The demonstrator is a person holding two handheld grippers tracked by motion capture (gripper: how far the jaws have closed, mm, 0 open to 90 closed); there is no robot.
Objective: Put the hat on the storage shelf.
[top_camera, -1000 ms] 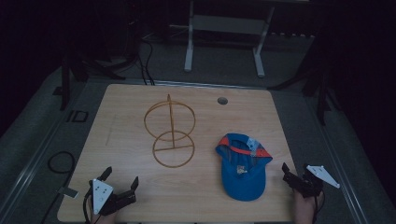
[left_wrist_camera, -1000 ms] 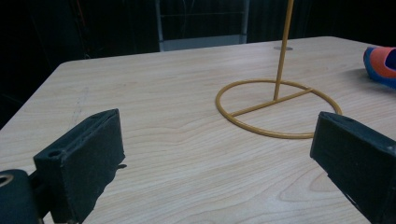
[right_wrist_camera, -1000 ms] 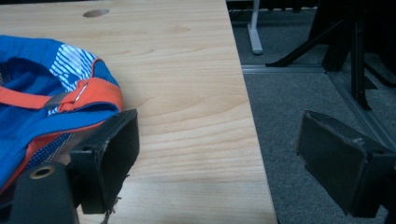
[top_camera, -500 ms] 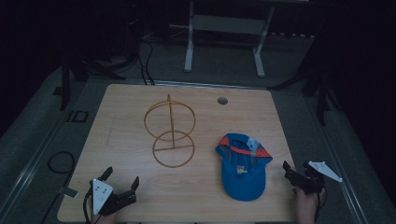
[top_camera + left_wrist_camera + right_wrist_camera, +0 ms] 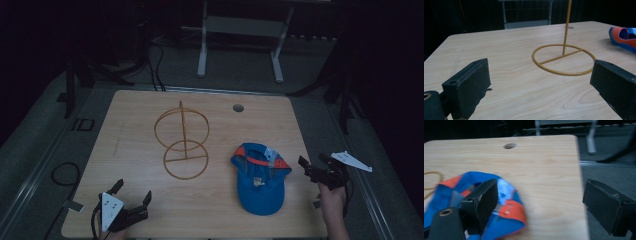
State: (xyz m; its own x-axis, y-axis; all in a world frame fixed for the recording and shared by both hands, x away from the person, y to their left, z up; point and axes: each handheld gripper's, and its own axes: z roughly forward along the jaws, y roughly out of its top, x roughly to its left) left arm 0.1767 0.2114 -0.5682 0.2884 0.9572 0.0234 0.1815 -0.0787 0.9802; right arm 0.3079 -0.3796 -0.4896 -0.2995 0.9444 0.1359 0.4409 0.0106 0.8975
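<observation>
A wooden table [image 5: 150, 125] carries a yellow wire stand [image 5: 182, 142] at its middle, upright, two rings on a post. A blue and orange cap [image 5: 260, 177] lies upside down to the right of the stand, apart from it. The left gripper [image 5: 131, 192] sits at the near left corner, jaws wide with nothing between them. The right gripper [image 5: 315, 165] hovers at the right edge just beside the cap, jaws spread wide, gripping nothing

Dim, underexposed high view, surroundings nearly black, pale wooden desk [image 5: 210, 210] the brightest area, soft faint shadows, no glare, right gripper view smeared by motion blur, blue cap [image 5: 506, 220] soft, left gripper view sharper.
</observation>
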